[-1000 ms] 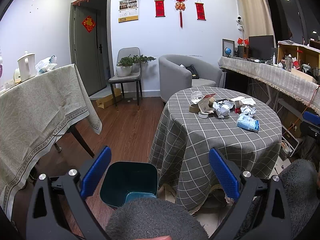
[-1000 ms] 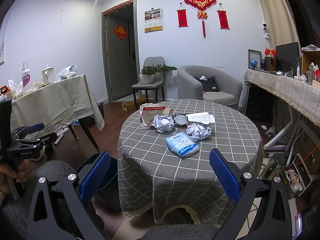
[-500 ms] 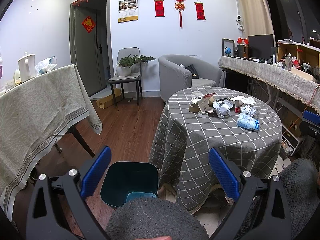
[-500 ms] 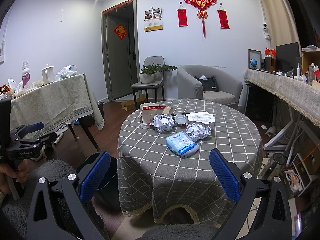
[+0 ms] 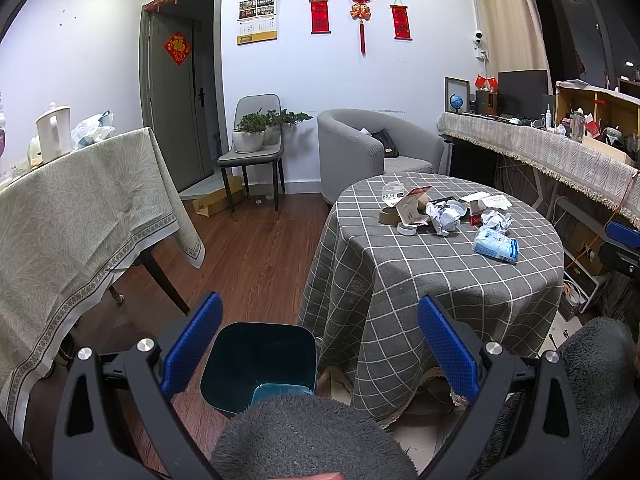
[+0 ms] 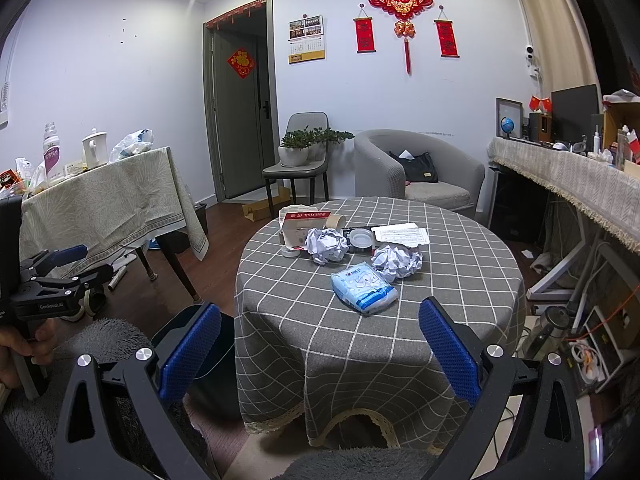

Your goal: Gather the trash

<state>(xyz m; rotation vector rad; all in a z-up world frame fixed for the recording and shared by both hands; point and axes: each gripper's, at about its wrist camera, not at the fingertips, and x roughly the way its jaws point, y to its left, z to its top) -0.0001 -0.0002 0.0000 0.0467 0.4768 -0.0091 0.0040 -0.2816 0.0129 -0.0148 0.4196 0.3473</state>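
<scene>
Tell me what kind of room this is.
Most likely a living room at home, partly used as a workspace: a grey armchair, a round table with a checked cloth, red Chinese New Year wall hangings, and a cluttered desk with a monitor.

Left gripper (image 5: 318, 338) and right gripper (image 6: 318, 338): jaws spread wide, nothing held. Left unit visible at 9 o'clock in right view.
</scene>
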